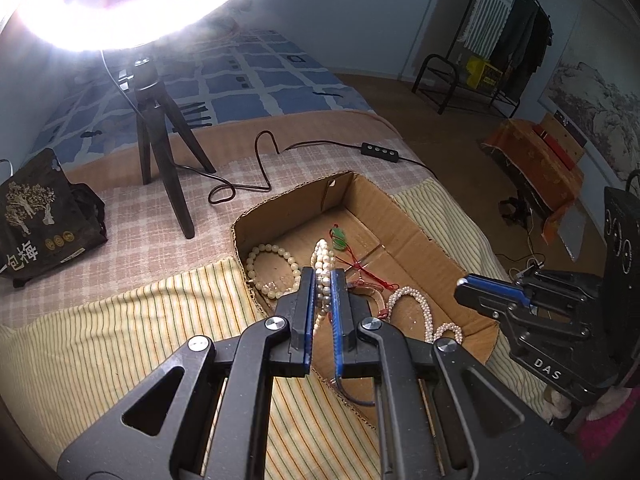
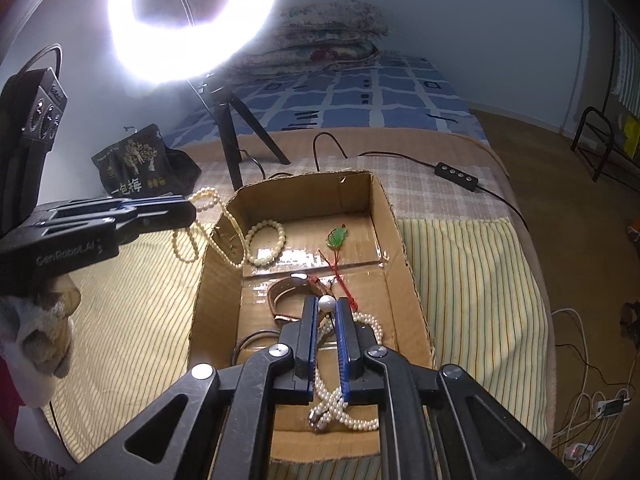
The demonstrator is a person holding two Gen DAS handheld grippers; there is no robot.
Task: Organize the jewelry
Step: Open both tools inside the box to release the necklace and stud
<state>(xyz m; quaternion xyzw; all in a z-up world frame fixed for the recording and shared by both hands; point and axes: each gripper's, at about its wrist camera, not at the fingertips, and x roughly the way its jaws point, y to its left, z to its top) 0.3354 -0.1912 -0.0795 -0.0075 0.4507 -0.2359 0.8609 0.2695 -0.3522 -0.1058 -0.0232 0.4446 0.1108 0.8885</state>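
Note:
An open cardboard box (image 2: pixel 404 248) lies on the striped cloth. My left gripper (image 1: pixel 323 276) is shut on a pearl necklace (image 1: pixel 322 258) and holds it over the box's left wall; in the right wrist view the strand (image 2: pixel 208 200) hangs from it (image 2: pixel 192 210). My right gripper (image 2: pixel 325 305) is shut on a large pearl pendant (image 2: pixel 325 303) of a second pearl necklace (image 2: pixel 344 416) lying in the box. In the box also lie a cream bead bracelet (image 2: pixel 266 242), a green pendant on red cord (image 2: pixel 338 237) and a brown strap watch (image 2: pixel 288 292).
A ring light (image 2: pixel 192 20) on a black tripod (image 2: pixel 234 136) stands behind the box, its cable and switch (image 2: pixel 456 176) trailing right. A black bag (image 2: pixel 136 164) sits at the back left. The bed edge drops to the floor on the right.

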